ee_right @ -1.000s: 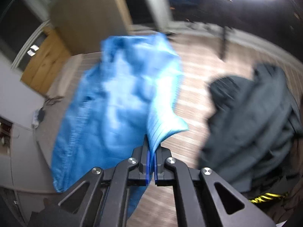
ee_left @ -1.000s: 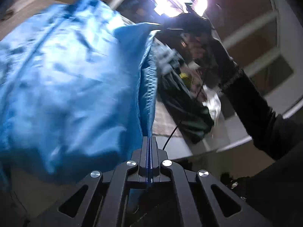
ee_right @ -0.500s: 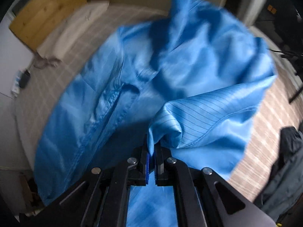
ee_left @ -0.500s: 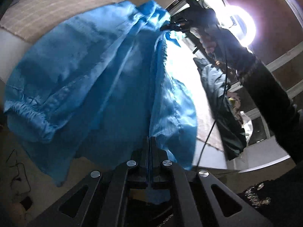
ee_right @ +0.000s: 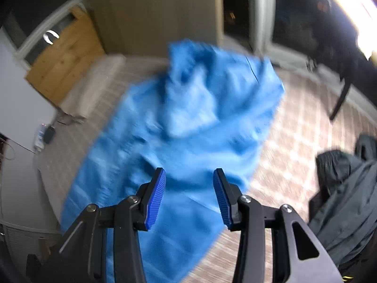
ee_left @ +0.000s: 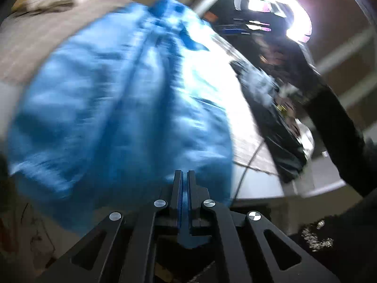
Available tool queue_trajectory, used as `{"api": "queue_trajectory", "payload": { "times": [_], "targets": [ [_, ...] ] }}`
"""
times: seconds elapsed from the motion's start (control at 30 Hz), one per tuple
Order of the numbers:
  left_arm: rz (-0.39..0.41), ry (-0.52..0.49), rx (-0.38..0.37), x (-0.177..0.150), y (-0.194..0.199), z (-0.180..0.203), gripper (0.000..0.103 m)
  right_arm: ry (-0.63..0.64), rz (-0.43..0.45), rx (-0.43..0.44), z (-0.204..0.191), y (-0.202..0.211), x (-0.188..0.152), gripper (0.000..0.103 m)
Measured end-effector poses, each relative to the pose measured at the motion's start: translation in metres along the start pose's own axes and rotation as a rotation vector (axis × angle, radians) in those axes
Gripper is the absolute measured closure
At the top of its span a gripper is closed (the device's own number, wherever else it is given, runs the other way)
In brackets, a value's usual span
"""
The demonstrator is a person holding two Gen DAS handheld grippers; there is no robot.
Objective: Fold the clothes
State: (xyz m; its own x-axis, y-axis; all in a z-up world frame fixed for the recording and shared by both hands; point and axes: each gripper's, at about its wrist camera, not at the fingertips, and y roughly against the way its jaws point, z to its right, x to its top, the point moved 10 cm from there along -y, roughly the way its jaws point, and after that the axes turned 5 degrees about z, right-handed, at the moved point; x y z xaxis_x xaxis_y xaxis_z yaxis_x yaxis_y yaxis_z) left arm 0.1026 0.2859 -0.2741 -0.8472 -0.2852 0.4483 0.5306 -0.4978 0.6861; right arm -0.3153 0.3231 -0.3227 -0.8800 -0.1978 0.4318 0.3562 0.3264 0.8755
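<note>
The left tongs (ee_left: 184,176) are clenched on an edge of the blue garment (ee_left: 117,108), which billows, motion-blurred, over a checked bed cover (ee_left: 28,44). The right wrist view shows the right tongs (ee_right: 189,176) released, jaws wide apart above the garment (ee_right: 188,127) spread on the bed, with a dark jacket (ee_right: 346,193) heaped well apart. Only the left view shows a person's dark sleeve (ee_left: 334,122) and a bright lamp (ee_left: 294,11) behind.

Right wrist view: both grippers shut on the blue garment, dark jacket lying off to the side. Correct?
Not quite. In the right wrist view the right gripper is open, its fingers spread with nothing between them. Only the left gripper is shut on the blue garment. The dark jacket does lie off to the side.
</note>
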Motion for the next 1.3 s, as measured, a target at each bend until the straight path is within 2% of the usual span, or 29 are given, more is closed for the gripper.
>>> {"api": "queue_trajectory", "payload": {
  "times": [0.03,0.23,0.27,0.3,0.33,0.4,0.43,0.47,0.53,0.57,0.63,0.87,0.93,1.0,1.07,1.13,1.2,1.3],
  "targets": [
    [-0.004,0.006,0.009,0.0,-0.001,-0.002,0.102,-0.01,-0.026,0.001,0.005,-0.013,-0.005,0.062],
    [-0.03,0.044,0.064,0.003,-0.01,-0.014,0.102,0.035,-0.056,-0.233,0.039,-0.086,0.024,0.062],
    [-0.034,0.05,0.074,0.004,-0.011,-0.016,0.102,0.021,-0.06,-0.289,0.051,-0.089,0.03,0.063],
    [-0.039,0.056,0.083,0.004,-0.013,-0.019,0.102,0.003,-0.055,-0.294,0.056,-0.085,0.034,0.065],
    [-0.043,0.062,0.092,0.004,-0.014,-0.021,0.102,-0.025,-0.039,-0.272,0.056,-0.075,0.037,0.065],
    [0.03,0.087,0.164,0.013,0.02,-0.037,0.098,-0.03,0.009,-0.189,0.039,-0.045,0.041,0.065],
    [0.069,0.096,0.206,0.016,0.036,-0.047,0.096,-0.007,-0.001,-0.175,0.027,-0.049,0.041,0.065],
    [0.106,0.105,0.249,0.018,0.051,-0.058,0.09,0.019,-0.016,-0.163,0.016,-0.054,0.041,0.064],
    [0.131,0.095,0.308,0.017,0.062,-0.075,0.078,0.071,-0.046,-0.141,-0.007,-0.066,0.041,0.06],
    [0.127,0.073,0.333,0.015,0.062,-0.083,0.074,0.096,-0.06,-0.129,-0.018,-0.072,0.041,0.06],
    [0.103,0.022,0.394,0.012,0.047,-0.09,0.074,0.148,-0.09,-0.106,-0.041,-0.083,0.041,0.06],
    [0.065,-0.05,0.441,0.002,0.023,-0.099,0.072,0.328,-0.193,-0.026,-0.119,-0.122,0.041,0.06],
    [0.056,-0.077,0.486,0.002,0.027,-0.102,0.072,0.342,-0.21,-0.016,-0.122,-0.125,0.037,0.059],
    [0.093,-0.091,0.504,0.01,0.038,-0.098,0.071,0.353,-0.226,-0.007,-0.123,-0.126,0.033,0.059],
    [0.103,-0.118,0.542,0.014,0.04,-0.101,0.06,0.365,-0.242,0.002,-0.124,-0.128,0.029,0.059],
    [0.088,-0.133,0.562,0.014,0.038,-0.105,0.061,0.376,-0.258,0.011,-0.126,-0.129,0.025,0.059],
    [0.063,-0.133,0.529,0.009,0.029,-0.107,0.062,0.379,-0.271,0.02,-0.125,-0.13,0.022,0.059],
    [0.046,-0.144,0.502,0.007,0.024,-0.107,0.081,0.373,-0.265,0.055,-0.124,-0.127,0.02,0.062]
  ]
}}
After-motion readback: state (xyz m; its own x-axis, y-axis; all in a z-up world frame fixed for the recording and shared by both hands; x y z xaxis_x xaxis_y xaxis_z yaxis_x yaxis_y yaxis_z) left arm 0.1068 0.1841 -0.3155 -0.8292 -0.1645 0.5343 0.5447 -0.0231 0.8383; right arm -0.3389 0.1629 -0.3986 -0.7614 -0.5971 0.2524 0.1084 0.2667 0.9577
